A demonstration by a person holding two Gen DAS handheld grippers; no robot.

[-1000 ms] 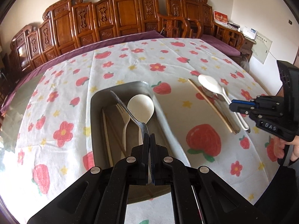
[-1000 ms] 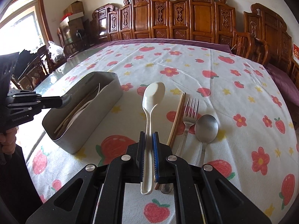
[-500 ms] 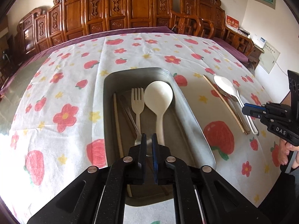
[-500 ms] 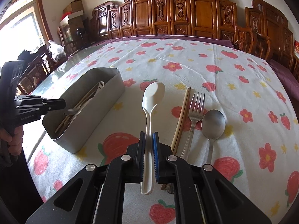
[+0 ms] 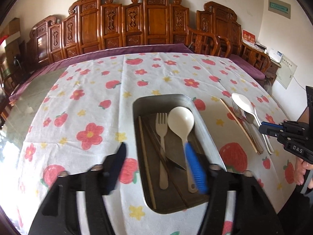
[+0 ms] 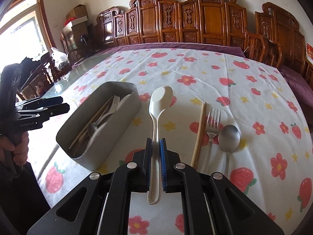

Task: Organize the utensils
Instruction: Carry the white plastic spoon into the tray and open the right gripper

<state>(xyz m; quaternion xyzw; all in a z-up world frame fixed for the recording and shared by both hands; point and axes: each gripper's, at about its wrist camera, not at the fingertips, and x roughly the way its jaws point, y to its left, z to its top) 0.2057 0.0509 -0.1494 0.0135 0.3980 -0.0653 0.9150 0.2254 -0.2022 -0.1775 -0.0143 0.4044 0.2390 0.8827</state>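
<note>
Now the flowered table [image 6: 225, 74] is carrying the grey metal box [image 6: 117, 135], which is collecting the cutlery. Above it the left claw [image 5: 158, 168] has just been opening, nothing between its spread jaws. Meanwhile the right claw [image 6: 156, 164] is clamping a white spoon [image 6: 158, 107] by its handle, probably bound for the box.

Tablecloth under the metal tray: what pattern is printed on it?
The tablecloth is white with red strawberries, red flowers and small yellow stars, clearest in the right wrist view.
</note>
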